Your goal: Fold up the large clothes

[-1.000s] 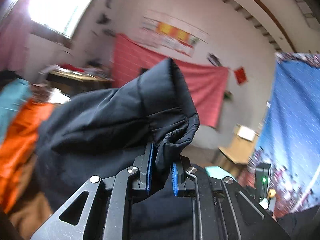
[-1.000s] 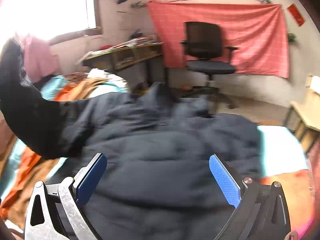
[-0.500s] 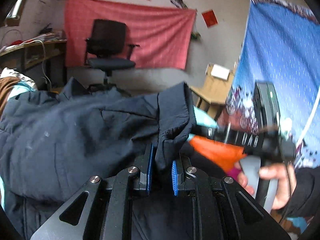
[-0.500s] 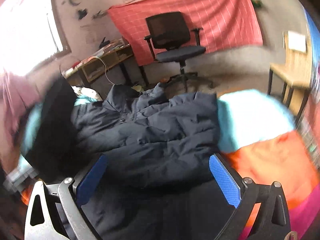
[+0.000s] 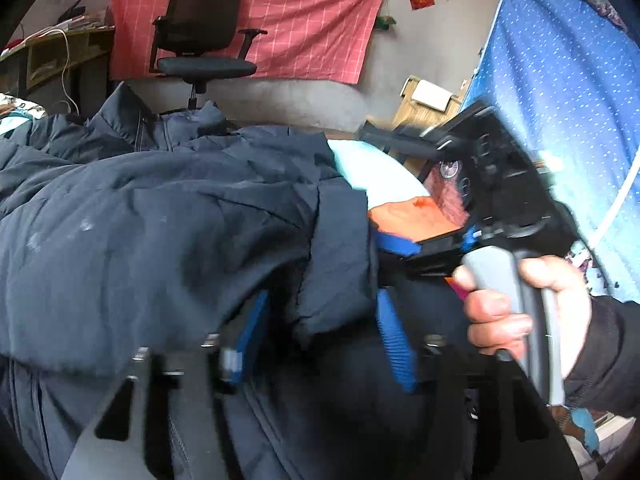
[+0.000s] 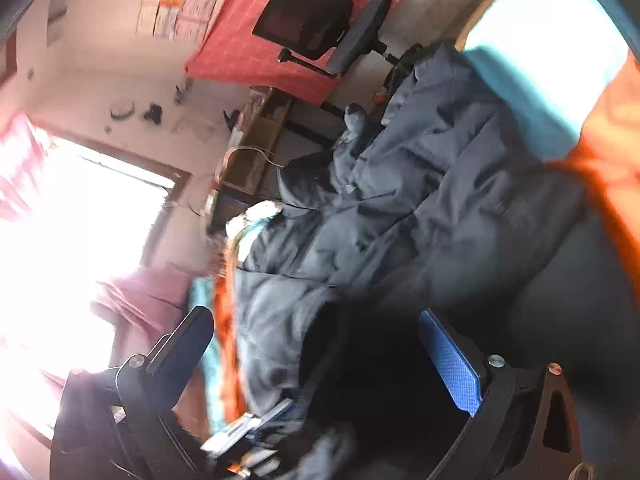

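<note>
Dark navy padded jacket's sleeve cuff (image 5: 336, 264) between opening left gripper (image 5: 320, 344) pads, unpinched, sleeve running left across body; right gripper (image 6: 316, 356) wide, empty, alongside.

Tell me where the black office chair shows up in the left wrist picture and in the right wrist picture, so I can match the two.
Left wrist view: the office chair stands upright at upper left, before the red wall cloth, beyond the dark jacket.
Right wrist view: the same chair is at top centre, tipped sideways because the picture is rolled.
Shared landmark: the red wall cloth behind the chair.
</note>
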